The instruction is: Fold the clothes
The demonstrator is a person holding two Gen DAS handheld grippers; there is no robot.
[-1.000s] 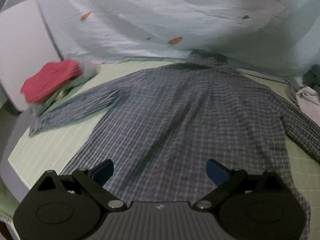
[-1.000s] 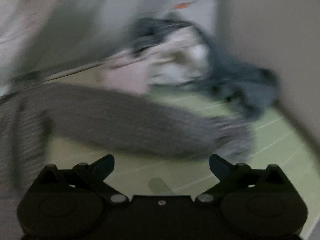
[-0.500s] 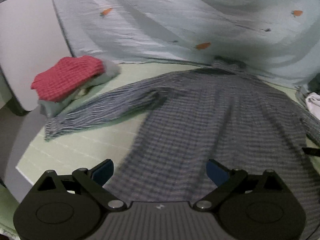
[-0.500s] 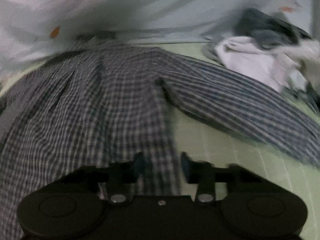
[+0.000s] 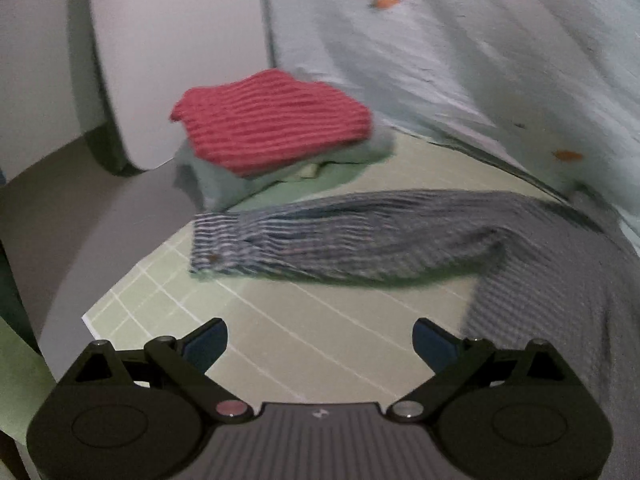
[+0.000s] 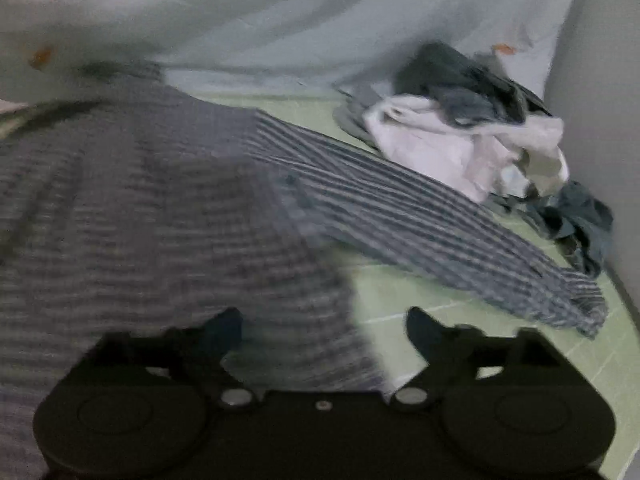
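- On the green mat (image 5: 280, 344) the shirt (image 6: 152, 216) lies flat, sleeves spread.
- Left gripper (image 5: 320, 340), wide open and empty, has swung from the shirt body to the left sleeve (image 5: 340, 240).
- Right gripper (image 6: 324, 332), half shut a moment ago, now gapes empty over the hem.
- Sleeve folds likely come next.

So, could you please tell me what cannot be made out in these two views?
- Left wrist view: the plaid shirt runs off the right edge, so its collar and other sleeve are unseen.
- Same view: the pale clothes under the folded red garment are mostly covered.
- Right wrist view: motion blur smears the shirt's pattern; items in the unfolded pile overlap, uncountable.
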